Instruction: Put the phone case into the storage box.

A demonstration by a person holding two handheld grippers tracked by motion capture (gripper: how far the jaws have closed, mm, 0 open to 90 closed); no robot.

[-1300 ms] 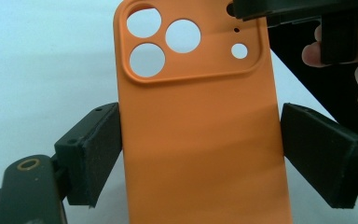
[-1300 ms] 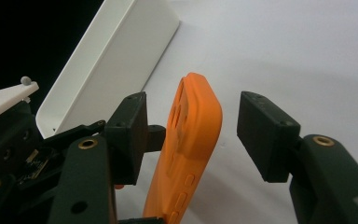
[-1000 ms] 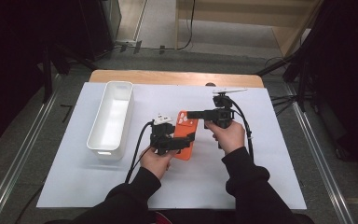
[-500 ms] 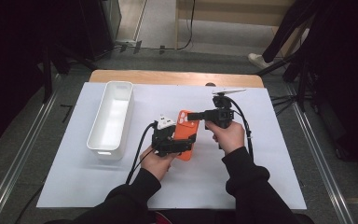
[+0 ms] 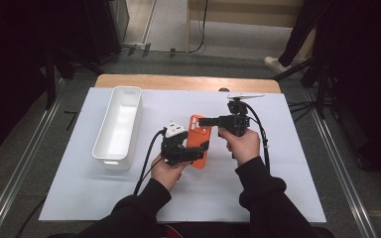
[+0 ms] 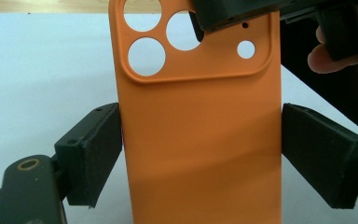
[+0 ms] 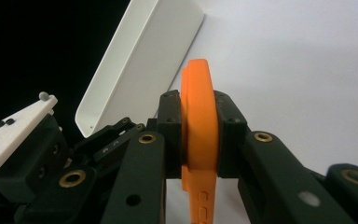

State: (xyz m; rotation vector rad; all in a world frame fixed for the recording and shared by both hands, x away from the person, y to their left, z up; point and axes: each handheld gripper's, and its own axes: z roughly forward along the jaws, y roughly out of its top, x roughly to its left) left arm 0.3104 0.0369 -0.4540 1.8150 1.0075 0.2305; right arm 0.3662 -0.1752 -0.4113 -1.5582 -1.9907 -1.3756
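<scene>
My right gripper [image 7: 199, 140] clamped on the orange phone case [image 6: 200, 140] top edge, my left gripper [image 6: 200, 149] jaws spread, flanking its sides, white bin [image 5: 119, 126] left of centre

Orange phone case [image 6: 200, 140], white bin [image 5: 119, 126], black claws.

High view looks down and forward over your table [image 5: 278, 188]. Both gripper views sit close, sharing the orange case [image 6: 200, 140] with it.
</scene>
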